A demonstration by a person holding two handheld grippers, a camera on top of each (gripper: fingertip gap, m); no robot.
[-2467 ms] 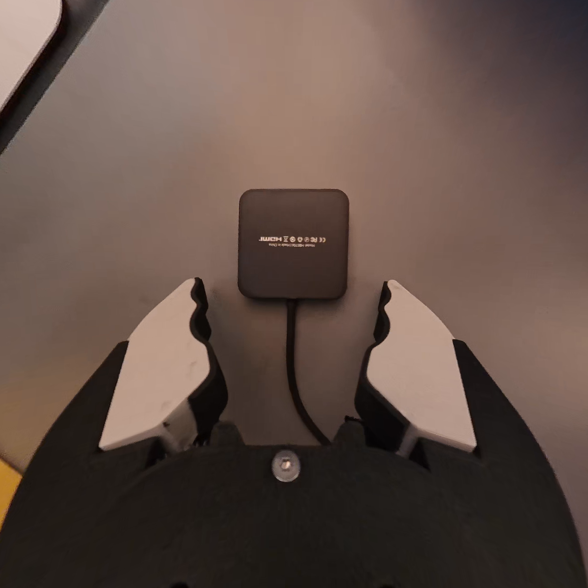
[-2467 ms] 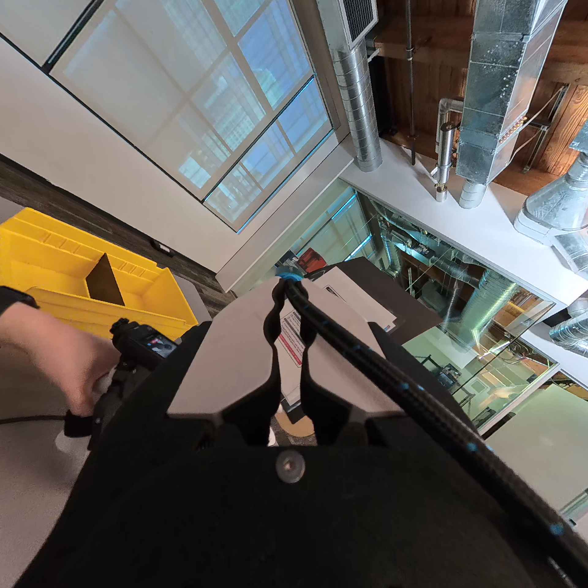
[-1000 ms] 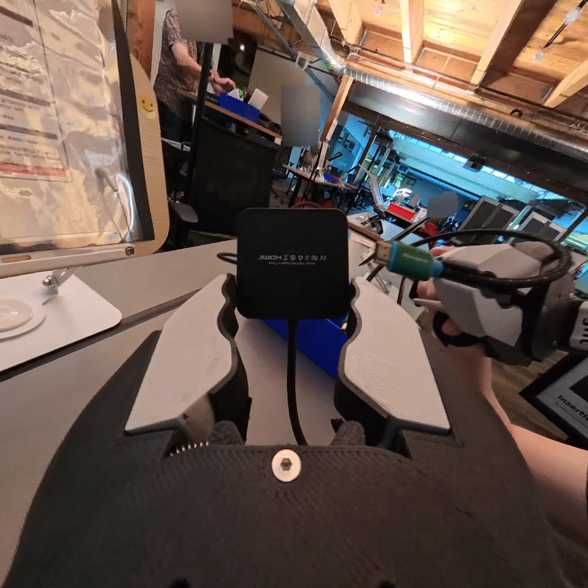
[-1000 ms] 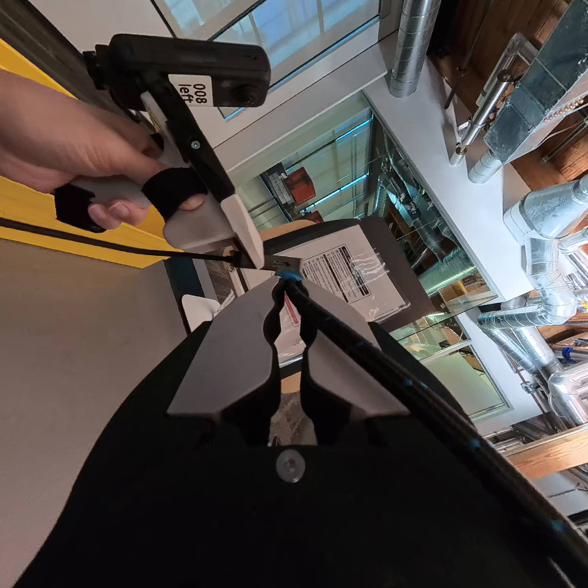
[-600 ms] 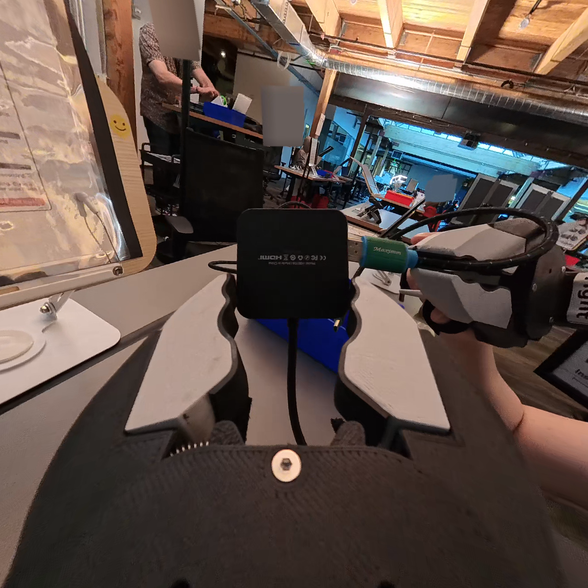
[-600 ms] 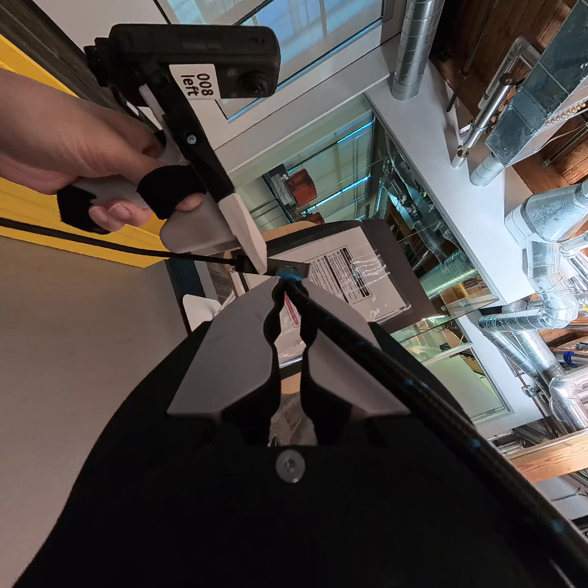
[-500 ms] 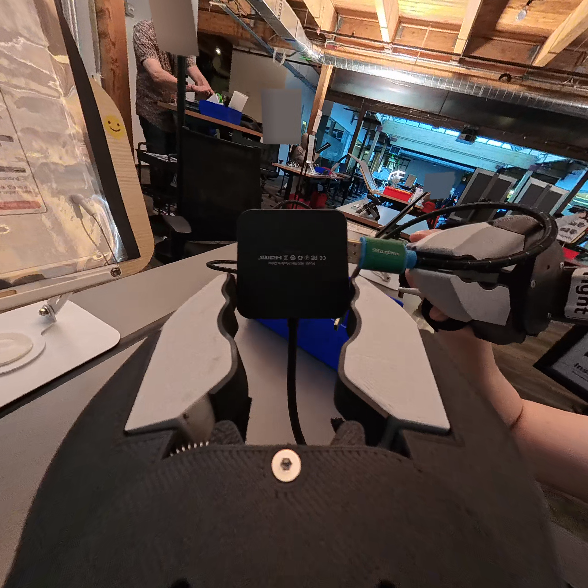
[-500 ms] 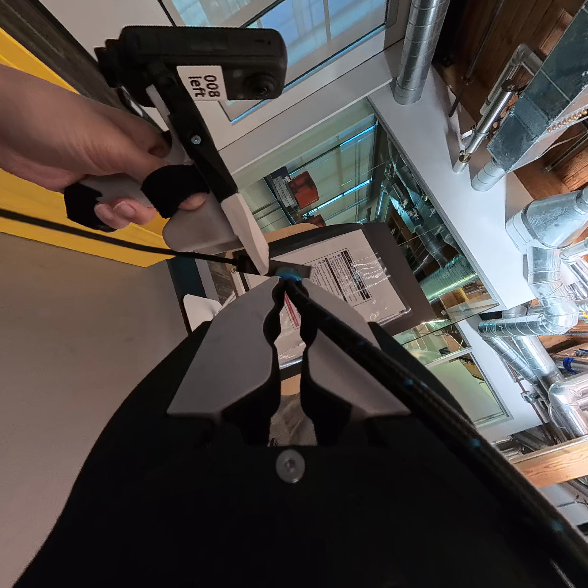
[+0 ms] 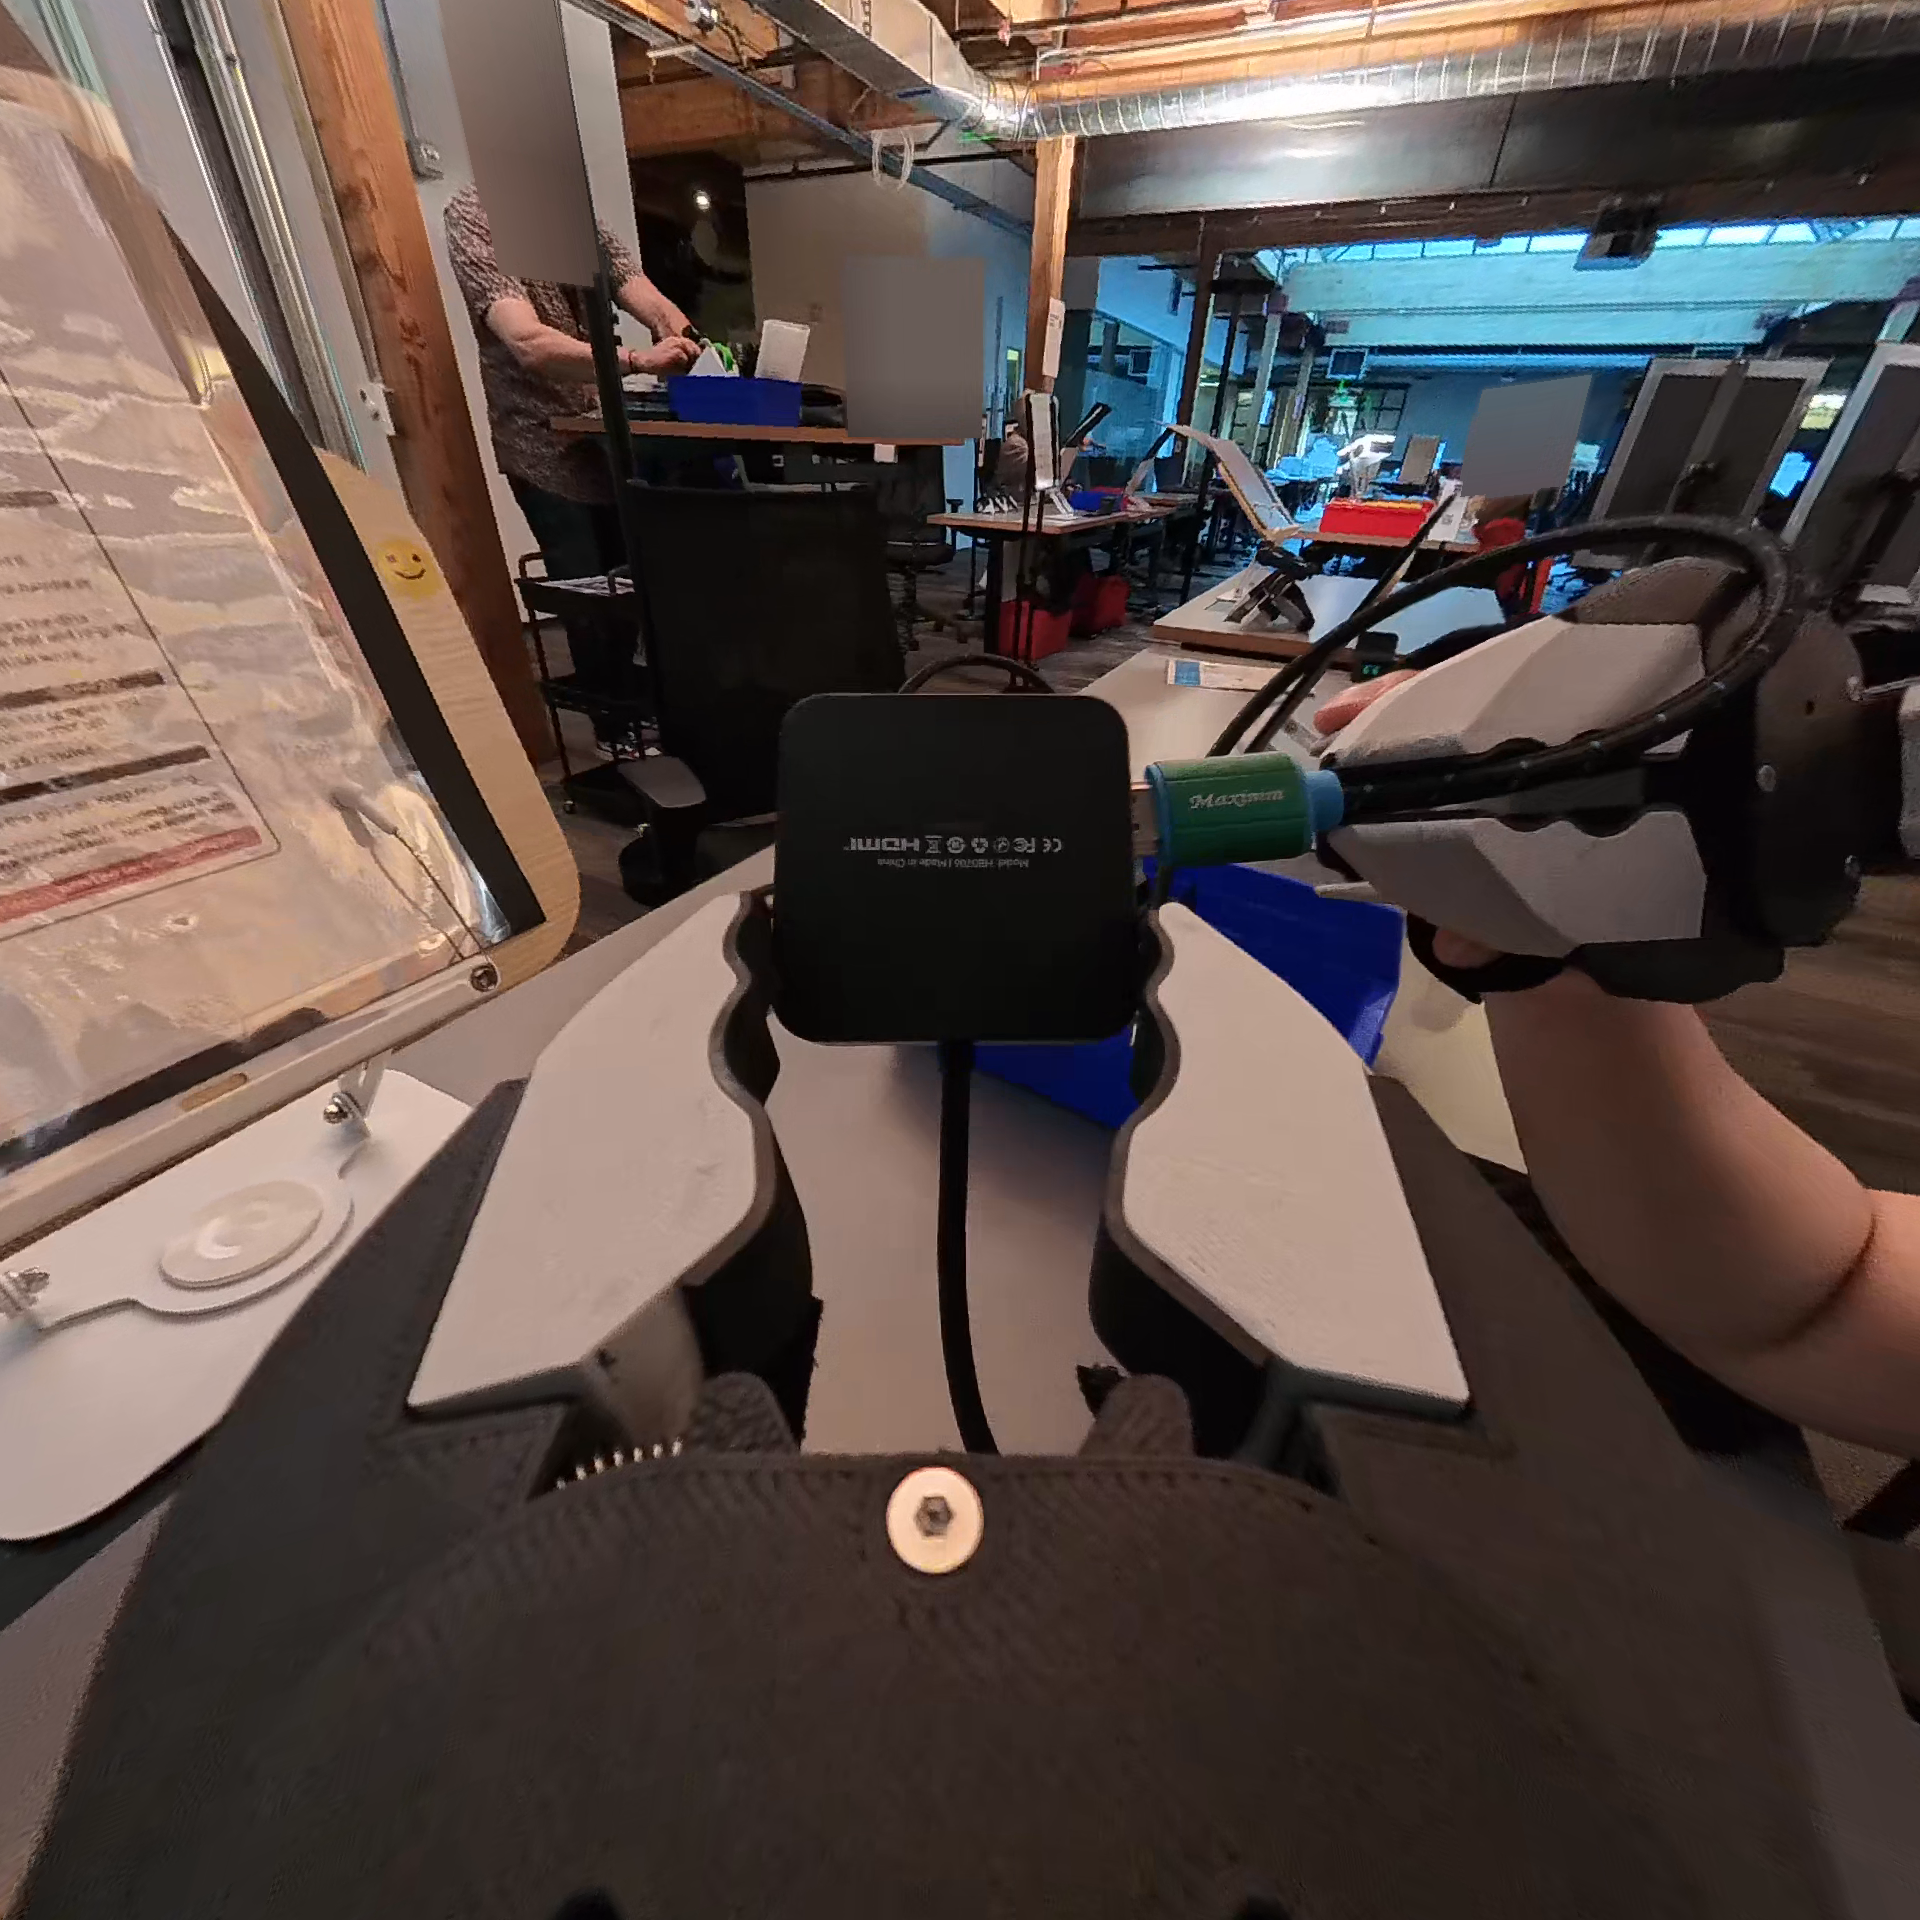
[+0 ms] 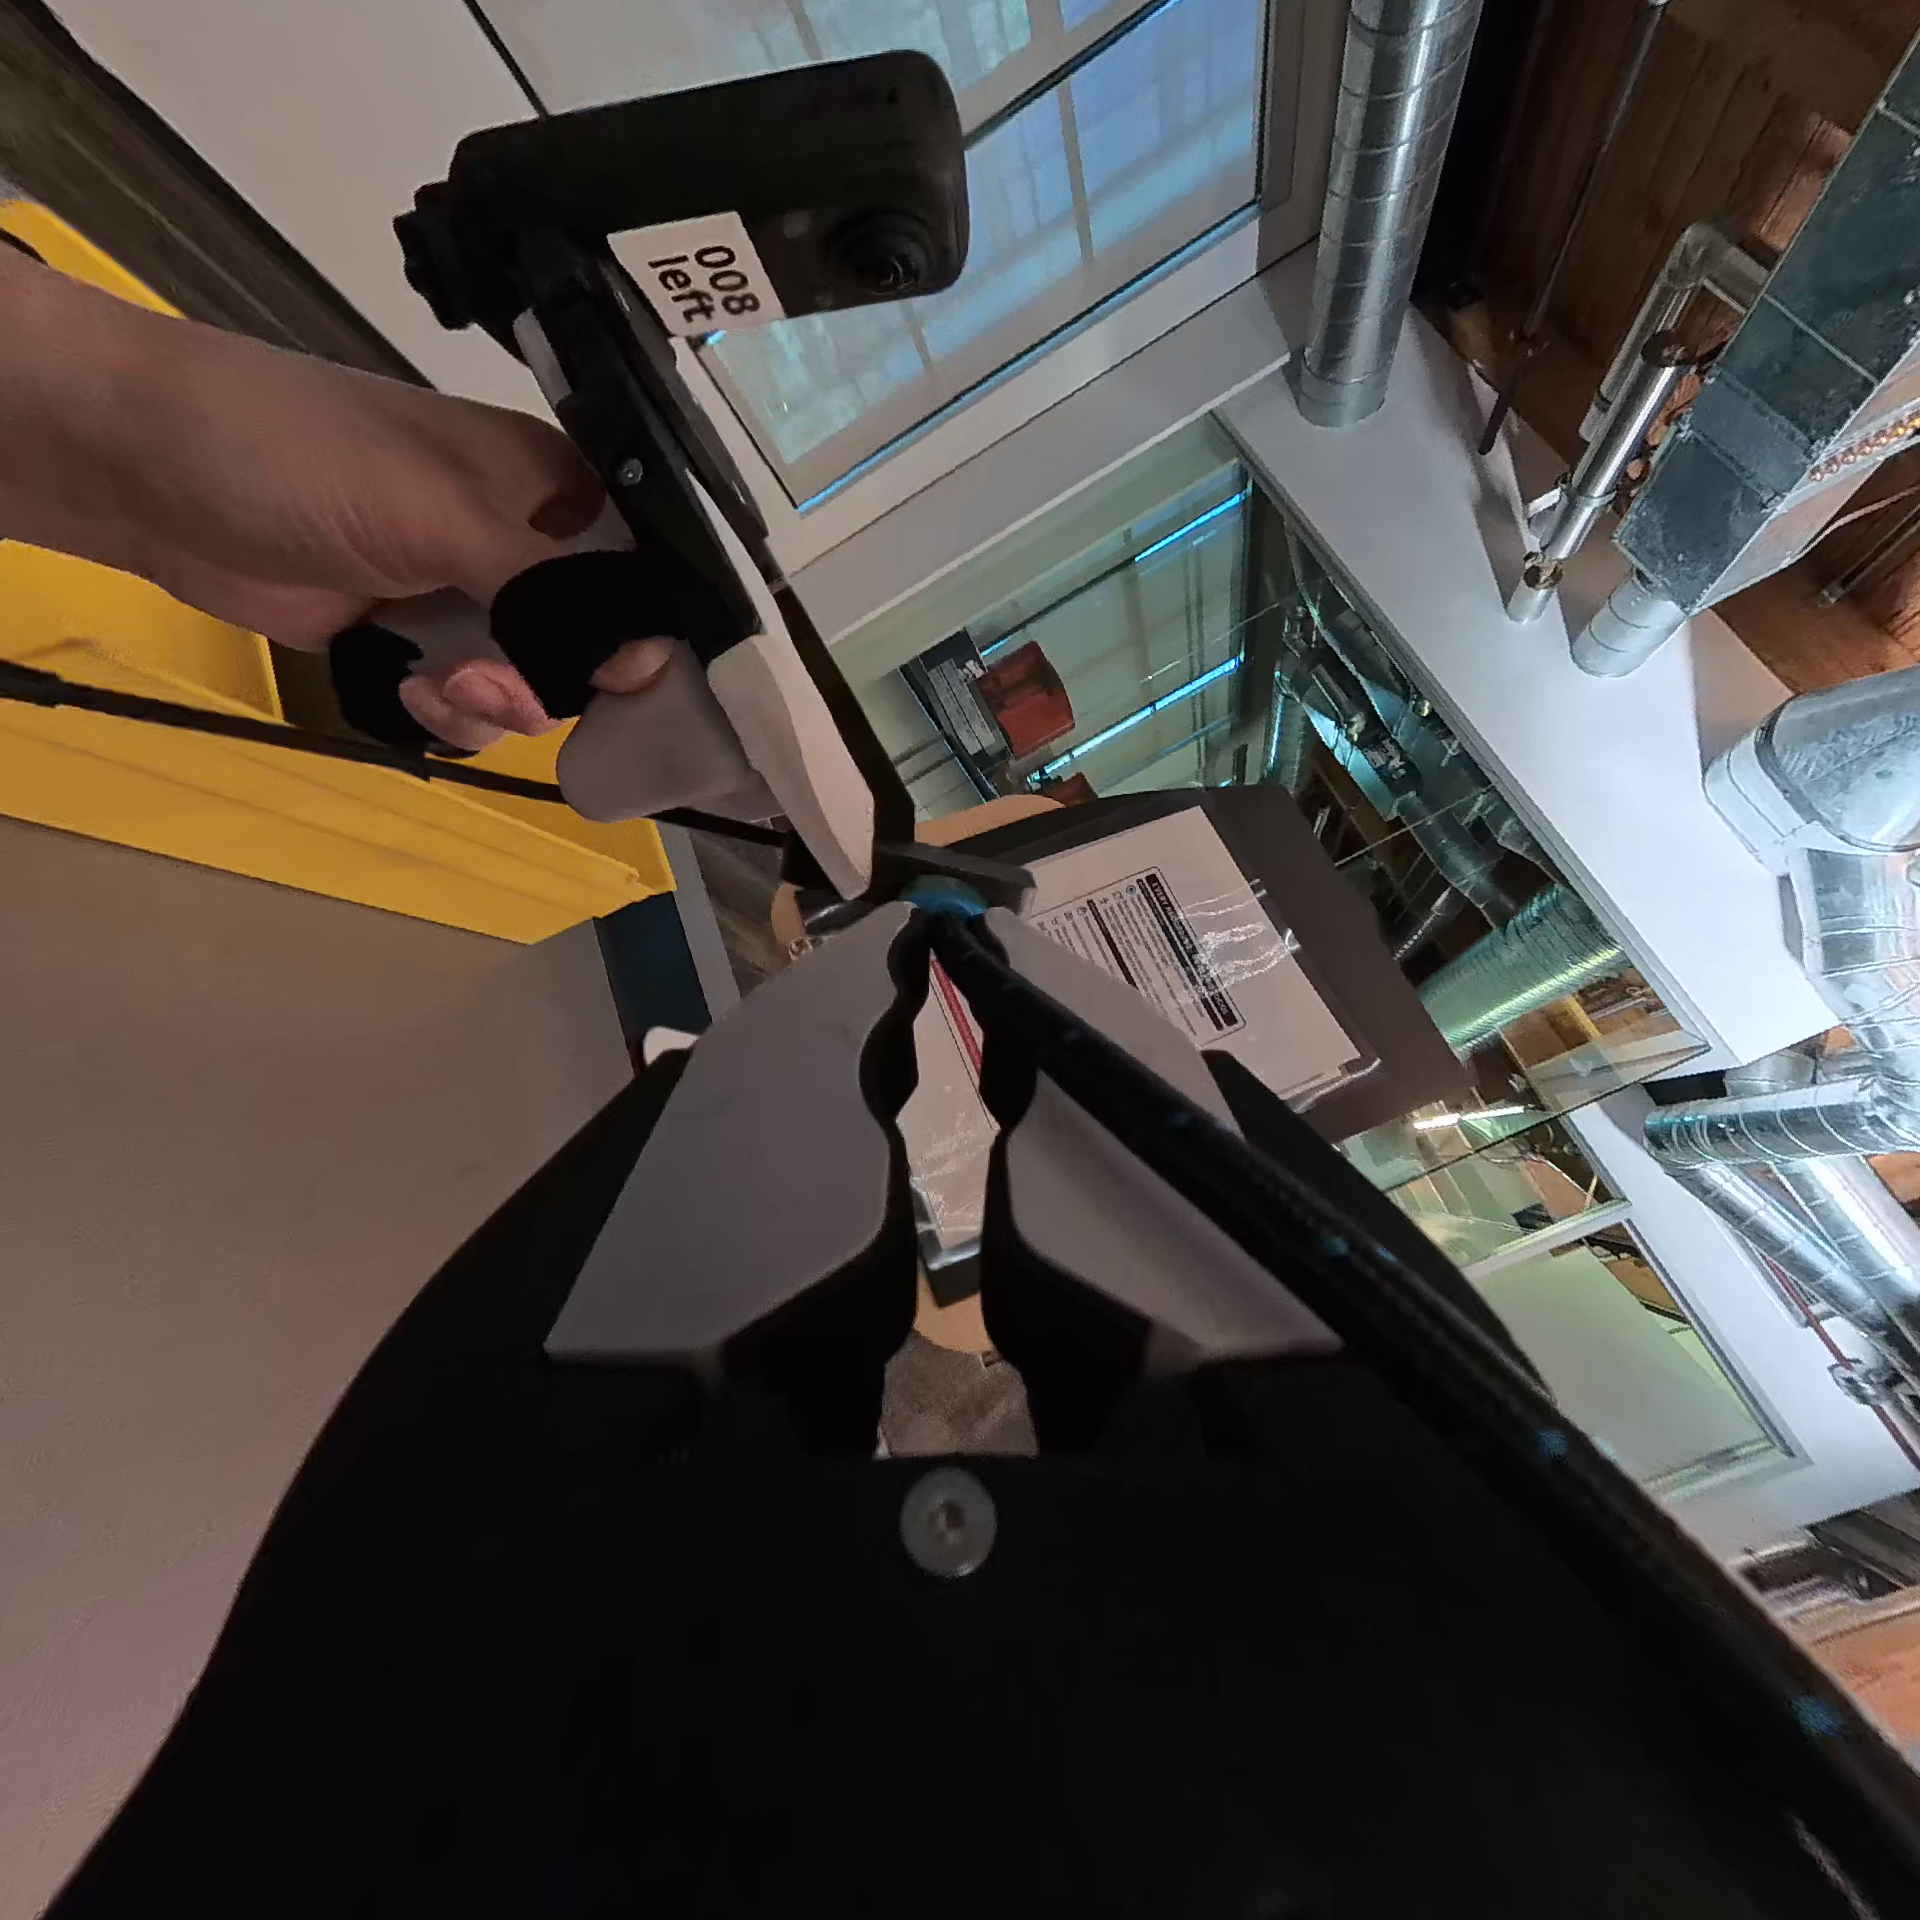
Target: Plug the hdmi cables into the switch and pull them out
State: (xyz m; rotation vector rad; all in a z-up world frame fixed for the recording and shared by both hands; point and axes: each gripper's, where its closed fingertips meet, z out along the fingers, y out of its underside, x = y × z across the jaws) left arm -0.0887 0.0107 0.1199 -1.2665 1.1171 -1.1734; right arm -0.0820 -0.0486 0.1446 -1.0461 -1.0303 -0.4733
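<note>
The HDMI switch (image 9: 951, 868), a flat matte black square with rounded corners, is lifted clear of the grey table (image 9: 665, 925) and clamped by its two lower side edges between the white, wavy-edged fingers of the left gripper (image 9: 951, 997). Its own thin black lead (image 9: 954, 1247) hangs from its lower edge, down between those fingers. At the switch's right edge sits the HDMI plug (image 9: 1231, 808), a green cylindrical shell with a blue collar, its metal tip at the port; how deep it sits cannot be told. The right gripper (image 9: 1340, 805) is clenched on the braided black cable (image 9: 1662, 582) just behind that plug, and the cable loops up over it. Left of the switch stands a wood-edged sign board (image 9: 260, 727) under glossy plastic; below and right of the switch lies a blue bin (image 9: 1288, 956). In the right wrist view a yellow bin (image 10: 312, 821) lies behind the left gripper.
</note>
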